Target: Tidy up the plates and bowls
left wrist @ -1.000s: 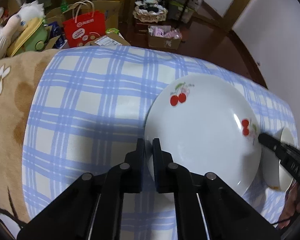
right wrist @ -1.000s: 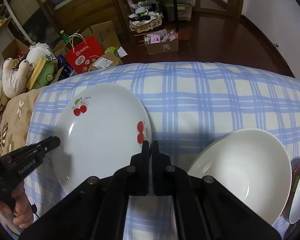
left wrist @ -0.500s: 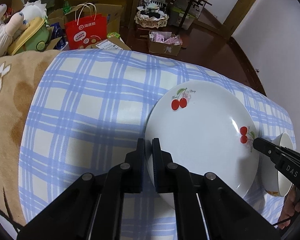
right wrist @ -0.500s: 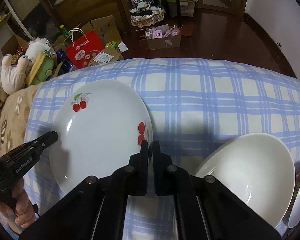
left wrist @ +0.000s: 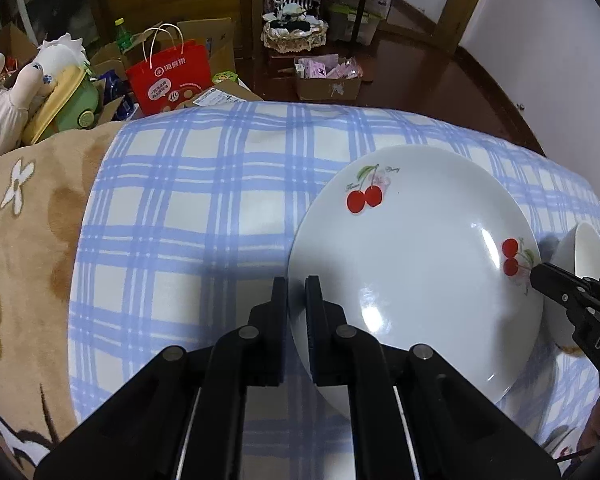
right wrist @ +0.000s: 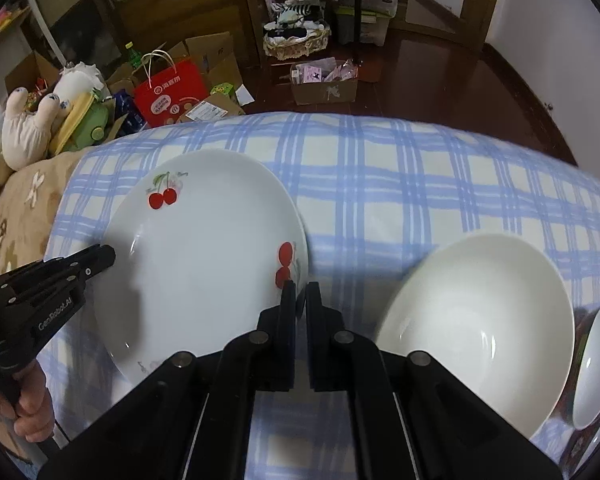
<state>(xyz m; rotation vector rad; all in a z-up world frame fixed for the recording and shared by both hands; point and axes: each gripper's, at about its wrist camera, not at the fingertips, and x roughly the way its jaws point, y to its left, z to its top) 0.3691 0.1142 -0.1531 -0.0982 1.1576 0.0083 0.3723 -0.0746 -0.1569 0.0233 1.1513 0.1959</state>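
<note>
Cherry plate (left wrist: 412,264) sits over the blue-check cloth (left wrist: 204,200), just left of a plain white plate (right wrist: 476,320); a small bowl (right wrist: 596,364) stands at far right. Judgement: glazed ceramic, stiff, fairly heavy, slick, breakable; best taken at the thin rim, opposite sides. Left gripper (left wrist: 296,292): jaws nearly closed, pinching the plate's left rim. Right gripper (right wrist: 300,296): jaws almost together on the right rim, beside the cherry print. Whether the plate is clear of the cloth: cannot tell.
</note>
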